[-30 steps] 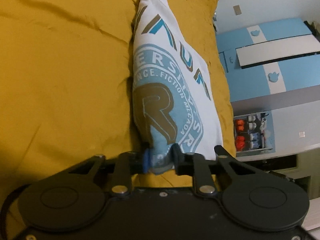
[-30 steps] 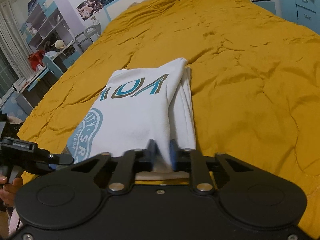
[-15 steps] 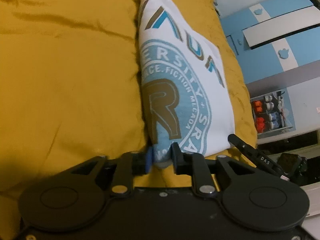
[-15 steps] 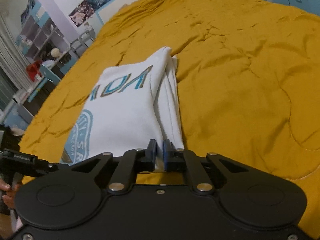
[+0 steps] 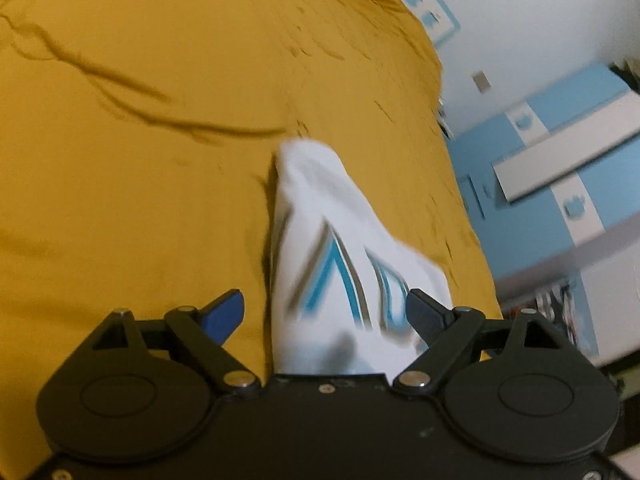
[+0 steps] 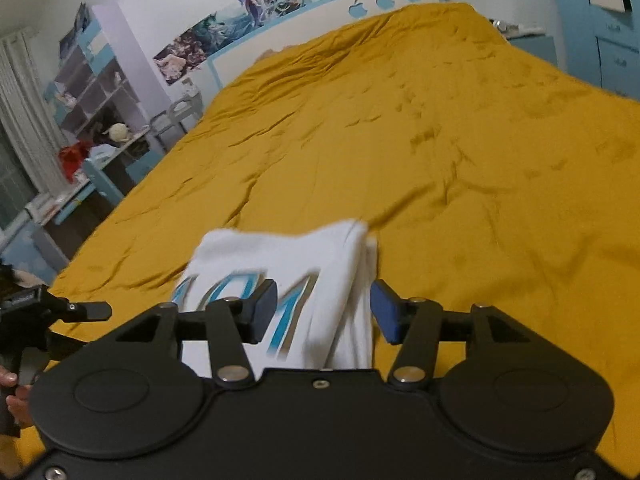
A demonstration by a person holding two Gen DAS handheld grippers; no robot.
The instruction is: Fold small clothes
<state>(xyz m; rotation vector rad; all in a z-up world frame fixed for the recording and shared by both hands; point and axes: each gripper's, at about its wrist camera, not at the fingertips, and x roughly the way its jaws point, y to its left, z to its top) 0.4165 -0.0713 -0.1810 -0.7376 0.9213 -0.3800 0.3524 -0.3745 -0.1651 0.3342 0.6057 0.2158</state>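
A white T-shirt [image 5: 320,240] with blue and brown lettering lies folded on the mustard-yellow bedspread [image 5: 140,160]. It also shows in the right wrist view [image 6: 296,264]. My left gripper [image 5: 326,312] is open, its fingers spread on either side of the shirt's near end. My right gripper [image 6: 324,312] is open too, and the shirt's near edge lies between its fingers. Neither gripper holds cloth. The shirt's near end is hidden behind the gripper bodies. The left gripper [image 6: 60,312] also shows at the left edge of the right wrist view.
The bedspread [image 6: 440,140] stretches far ahead to a white and blue headboard [image 6: 380,4]. A shelf and cluttered desk [image 6: 92,128] stand left of the bed. A blue and white wardrobe [image 5: 560,184] stands beyond the bed's edge.
Both grippers have opened and let go of the shirt's near edge. Both have tilted up and pulled back, so the shirt sits lower and looks shorter in each view.
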